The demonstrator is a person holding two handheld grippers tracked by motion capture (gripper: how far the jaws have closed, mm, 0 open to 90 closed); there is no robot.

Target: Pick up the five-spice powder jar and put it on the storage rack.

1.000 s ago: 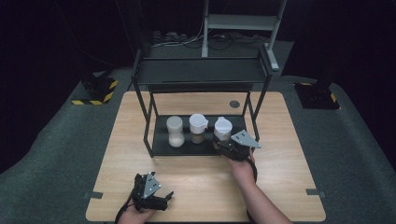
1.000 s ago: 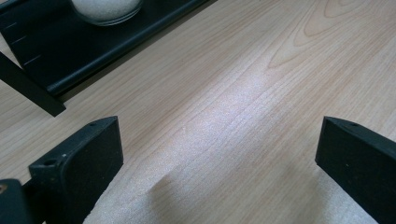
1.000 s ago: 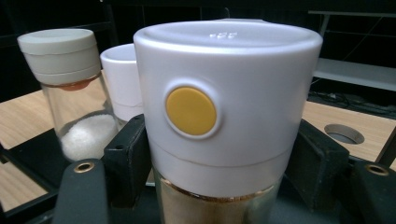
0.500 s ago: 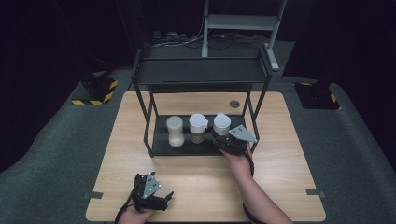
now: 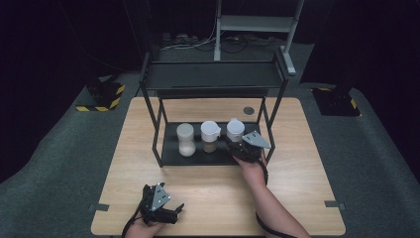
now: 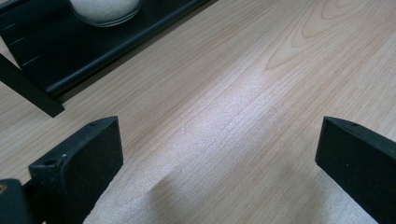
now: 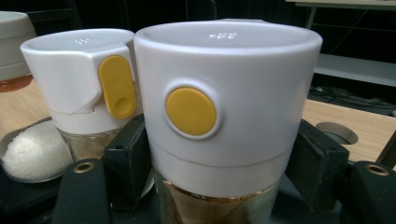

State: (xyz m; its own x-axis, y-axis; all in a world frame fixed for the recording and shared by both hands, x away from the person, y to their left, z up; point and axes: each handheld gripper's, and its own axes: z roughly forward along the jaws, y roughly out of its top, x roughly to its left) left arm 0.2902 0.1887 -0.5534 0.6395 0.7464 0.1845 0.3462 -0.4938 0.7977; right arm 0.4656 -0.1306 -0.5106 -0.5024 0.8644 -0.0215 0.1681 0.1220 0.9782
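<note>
While the right hand works at the rack, the left one waits low on the desk (image 5: pixel 148 124).

Thing in hand: right-most jar (image 5: pixel 235 130), white lid with a yellow button, brown powder under glass; it stands on the bottom tray (image 5: pixel 168 157) of the black rack (image 5: pixel 213 74), just beside the middle jar (image 5: pixel 210 134).
Other jar: left jar (image 5: pixel 185 139), white grains, apart from the grasp.
Right gripper (image 5: pixel 239 148): jaws on either side of the jar's lower lid; the right gripper view (image 7: pixel 219 154) shows them flanking it closely, seemingly pinching it.
Left gripper (image 5: pixel 171 212): near the front edge of the desk, jaws spread wide over bare wood (image 6: pixel 219 140), holding nothing.
Step, as I judge it: grasp taken, jar not yet lifted.
Next move calls for: a firm pinch, a small lift, then a straight pull toward the person, without nudging the middle jar.
</note>
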